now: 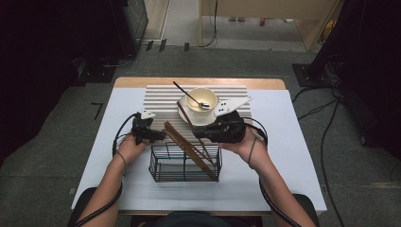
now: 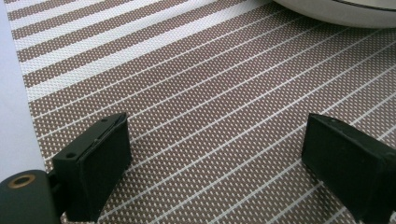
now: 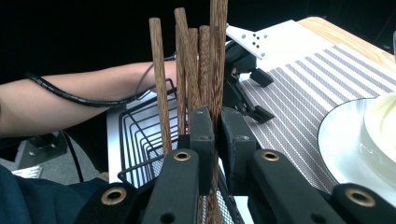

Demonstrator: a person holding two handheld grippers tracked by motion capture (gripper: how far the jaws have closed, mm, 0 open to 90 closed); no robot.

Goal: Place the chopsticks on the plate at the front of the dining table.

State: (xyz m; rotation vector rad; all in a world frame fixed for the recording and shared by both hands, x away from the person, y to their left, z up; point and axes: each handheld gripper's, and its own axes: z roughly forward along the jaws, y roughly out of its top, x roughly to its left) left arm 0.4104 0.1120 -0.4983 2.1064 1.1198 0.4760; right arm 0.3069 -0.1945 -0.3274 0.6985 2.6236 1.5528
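The chopsticks [image 1: 188,147] lean as a bundle in the wire basket [image 1: 185,163], their tops slanting up and out past its far left corner. The right hand-held gripper [image 3: 217,140], just beyond the basket's far right side, is clamped on one chopstick. The left hand-held gripper [image 2: 215,158], off the basket's far left corner, has its jaws spread wide, empty, over the striped mat [image 2: 210,93]. The bowl [image 1: 202,100] sits on a plate [image 1: 189,116] beyond the basket.

Bare forearms, a band on each wrist, carry matte black grippers [image 1: 201,133] with blocky rectangular fingers [image 2: 95,163], brass-ringed screw holes, white perforated three-cornered plates and black trailing cables.
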